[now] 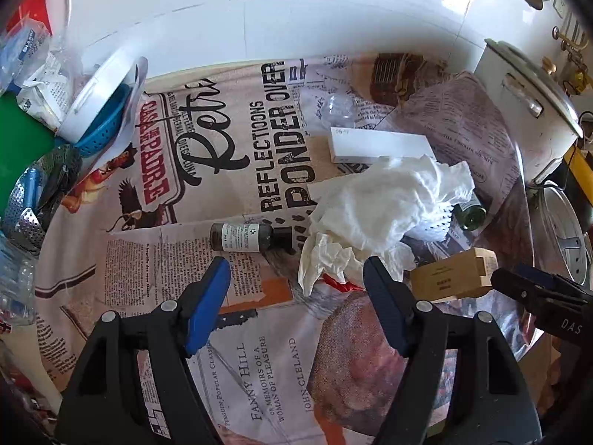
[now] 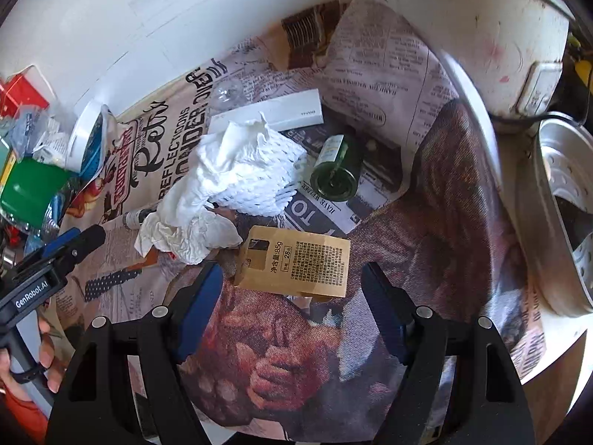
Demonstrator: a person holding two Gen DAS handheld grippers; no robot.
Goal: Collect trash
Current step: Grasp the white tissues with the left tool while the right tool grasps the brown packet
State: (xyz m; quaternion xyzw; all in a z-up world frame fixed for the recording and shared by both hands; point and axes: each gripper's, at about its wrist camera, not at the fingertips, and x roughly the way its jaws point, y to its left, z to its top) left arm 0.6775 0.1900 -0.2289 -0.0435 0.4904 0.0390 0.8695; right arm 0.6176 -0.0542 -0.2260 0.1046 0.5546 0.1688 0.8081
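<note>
Surface covered in a newspaper-print cloth. Left claw — jaws wide, holding nothing, just short of a small brown bottle and crumpled white tissue. Right claw — jaws wide, empty, at a flattened kraft paper box. Beyond: green glass bottle, long white box, white foam netting under the tissue.

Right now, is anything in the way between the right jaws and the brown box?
Nothing visible. The brown paper box lies flat on the newspaper-print cloth, just ahead of the open right gripper. The crumpled tissue sits beyond and left.
</note>
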